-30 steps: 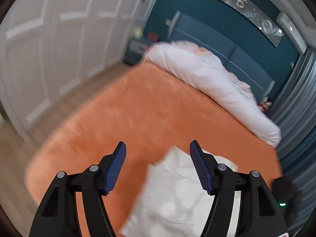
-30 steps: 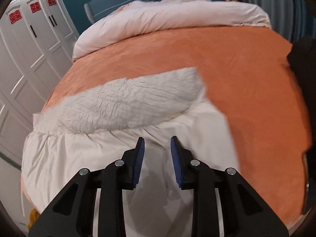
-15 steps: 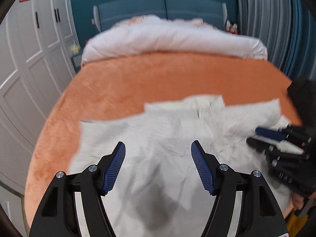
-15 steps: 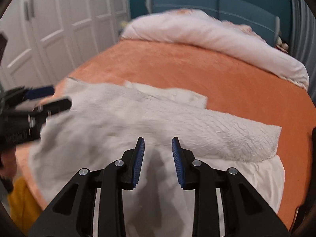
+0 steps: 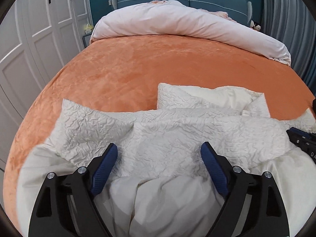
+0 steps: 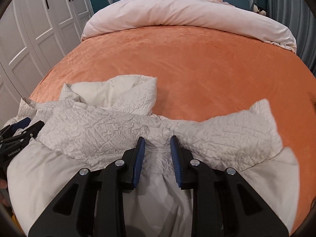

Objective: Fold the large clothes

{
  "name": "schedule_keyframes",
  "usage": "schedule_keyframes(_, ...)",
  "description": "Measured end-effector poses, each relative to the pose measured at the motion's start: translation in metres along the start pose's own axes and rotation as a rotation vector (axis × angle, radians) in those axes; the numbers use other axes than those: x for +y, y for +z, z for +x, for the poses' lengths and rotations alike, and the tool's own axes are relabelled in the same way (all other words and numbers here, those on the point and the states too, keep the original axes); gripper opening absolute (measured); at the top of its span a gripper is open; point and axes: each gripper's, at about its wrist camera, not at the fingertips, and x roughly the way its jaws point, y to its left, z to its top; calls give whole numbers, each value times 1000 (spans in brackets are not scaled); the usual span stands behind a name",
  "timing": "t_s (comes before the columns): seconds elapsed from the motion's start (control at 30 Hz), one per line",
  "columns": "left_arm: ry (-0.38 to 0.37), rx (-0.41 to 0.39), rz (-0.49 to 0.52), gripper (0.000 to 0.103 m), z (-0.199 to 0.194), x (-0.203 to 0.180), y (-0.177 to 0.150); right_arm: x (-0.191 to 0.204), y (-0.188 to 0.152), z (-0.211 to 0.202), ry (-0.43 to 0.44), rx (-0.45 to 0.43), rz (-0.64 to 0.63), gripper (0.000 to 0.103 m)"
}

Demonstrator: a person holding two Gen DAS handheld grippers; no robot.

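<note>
Right gripper [image 6: 157,148] contact with garment [image 6: 110,130] unclear — hem cropped.

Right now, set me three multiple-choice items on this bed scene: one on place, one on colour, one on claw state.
1. Where does the cream crinkled garment lie?
A. on the floor
B. at the near end of the bed
C. on the rolled duvet

2. What colour is the bedspread?
A. orange
B. grey
C. green

3. How does the left claw stand?
A. shut on the garment
B. out of view
C. open above the garment

Answers: 1 B, it is spread on the bedspread just ahead of both claws, far from the duvet. 2 A, orange plush fills the middle. 3 C, its blue pads stand wide apart with cloth showing between.
</note>
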Motion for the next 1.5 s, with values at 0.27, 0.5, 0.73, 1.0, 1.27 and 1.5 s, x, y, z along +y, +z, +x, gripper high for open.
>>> schedule_keyframes(0.27,-12,-49,-36,88,21,2,-7,-11,-2,25,47,-11,55,25)
schedule_keyframes(0.5,-6,-64,-38,88,27,1,-14,-16,-7,32,74,-25,80,25)
schedule_keyframes(0.73,2,-65,-37,89,33,-1,-16,-15,-9,35,67,-42,81,25)
schedule_keyframes(1.0,13,-50,-31,89,34,-3,-14,-9,-8,34,39,-39,69,25)
schedule_keyframes(1.27,27,-41,-41,88,-19,15,21,36,30,-27,37,-69,25,29)
schedule_keyframes(1.5,65,49,-85,88,6,52,40,111,40,12,53,28,-110,30)
